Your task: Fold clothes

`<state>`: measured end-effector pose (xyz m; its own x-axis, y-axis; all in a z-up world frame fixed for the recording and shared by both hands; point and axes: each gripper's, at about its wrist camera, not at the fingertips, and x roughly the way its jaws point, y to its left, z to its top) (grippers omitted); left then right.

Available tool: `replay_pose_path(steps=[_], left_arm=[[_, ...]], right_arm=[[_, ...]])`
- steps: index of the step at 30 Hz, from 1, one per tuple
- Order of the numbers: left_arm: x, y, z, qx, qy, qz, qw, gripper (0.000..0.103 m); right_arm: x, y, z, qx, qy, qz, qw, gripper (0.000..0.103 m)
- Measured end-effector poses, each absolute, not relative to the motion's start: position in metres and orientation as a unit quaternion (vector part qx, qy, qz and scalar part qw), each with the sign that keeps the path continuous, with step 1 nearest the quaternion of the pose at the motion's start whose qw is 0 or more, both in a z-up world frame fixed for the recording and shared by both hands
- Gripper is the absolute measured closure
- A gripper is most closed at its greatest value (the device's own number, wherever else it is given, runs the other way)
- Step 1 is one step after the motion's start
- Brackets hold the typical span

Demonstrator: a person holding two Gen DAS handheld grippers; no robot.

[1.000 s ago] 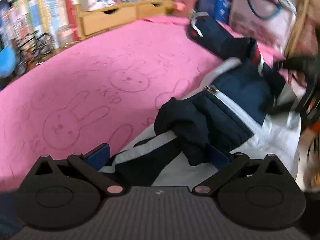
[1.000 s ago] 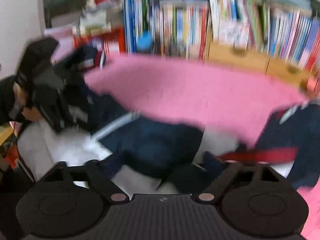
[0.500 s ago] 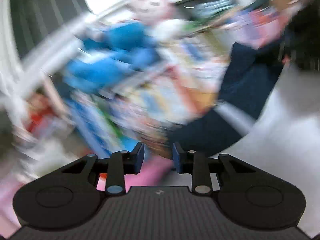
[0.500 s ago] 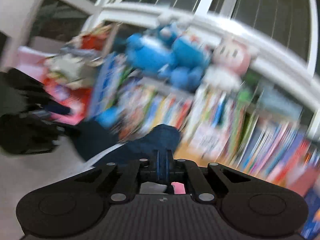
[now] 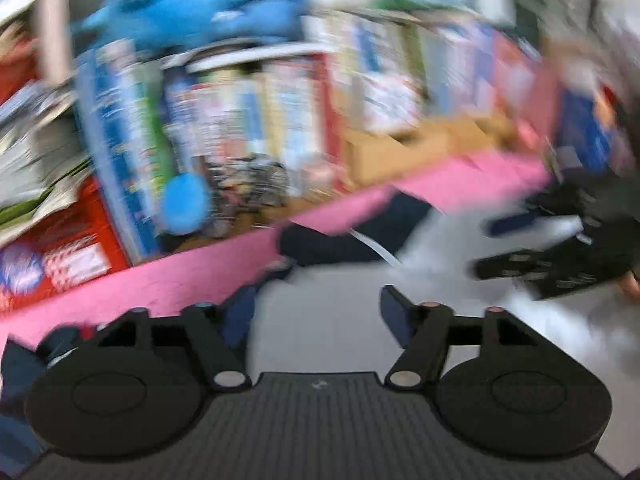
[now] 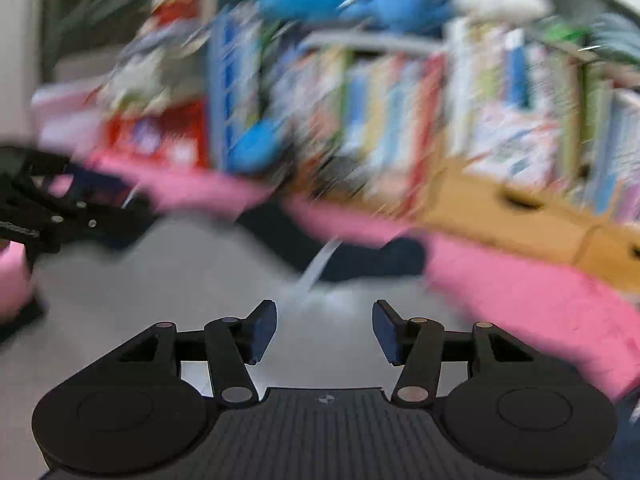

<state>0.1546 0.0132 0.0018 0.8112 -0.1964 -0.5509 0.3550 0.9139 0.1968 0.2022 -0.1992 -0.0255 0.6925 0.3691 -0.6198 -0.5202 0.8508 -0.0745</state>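
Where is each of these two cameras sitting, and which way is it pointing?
Left wrist view: sits on the left gripper, looking forward between its open jaws over the white and navy garment towards the bookshelf; the right gripper shows at its right edge.
Right wrist view: sits on the right gripper, jaws open, facing the same shelf; the left gripper shows at its left edge.
Shared: garment, pink cloth, blurred books.
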Motion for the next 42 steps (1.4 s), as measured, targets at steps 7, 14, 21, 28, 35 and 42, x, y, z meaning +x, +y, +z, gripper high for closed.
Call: replay_pose_path(steps=[7, 14, 21, 28, 35, 42], left_arm=[[0.235, 0.003, -0.04, 0.226, 0.324, -0.006, 0.919, 0.028], [0.265, 0.019, -0.021, 0.206, 0.319, 0.071, 0.922, 0.028], [0.164, 0.033, -0.025, 0.201, 0.307, -0.043, 0.929, 0.019], [0.189, 0.044, -0.041, 0.21, 0.334, 0.096, 0.914, 0.011], [0.14, 0.027, -0.006, 0.163, 0.28, 0.03, 0.946, 0.014], [0.146, -0.015, -0.033, 0.177, 0.318, -0.019, 0.931, 0.012]], right_arm=[[0.265, -0.182, -0.067, -0.074, 0.344, 0.162, 0.922, 0.051], [0.284, -0.177, -0.044, -0.048, 0.341, 0.139, 0.929, 0.047], [0.175, -0.182, -0.048, -0.127, 0.353, 0.234, 0.897, 0.045], [0.212, -0.179, -0.067, -0.071, 0.355, 0.162, 0.918, 0.028], [0.145, -0.331, -0.009, 0.031, 0.242, 0.029, 0.969, 0.016], [0.158, -0.521, -0.044, 0.15, 0.249, -0.231, 0.928, 0.016]])
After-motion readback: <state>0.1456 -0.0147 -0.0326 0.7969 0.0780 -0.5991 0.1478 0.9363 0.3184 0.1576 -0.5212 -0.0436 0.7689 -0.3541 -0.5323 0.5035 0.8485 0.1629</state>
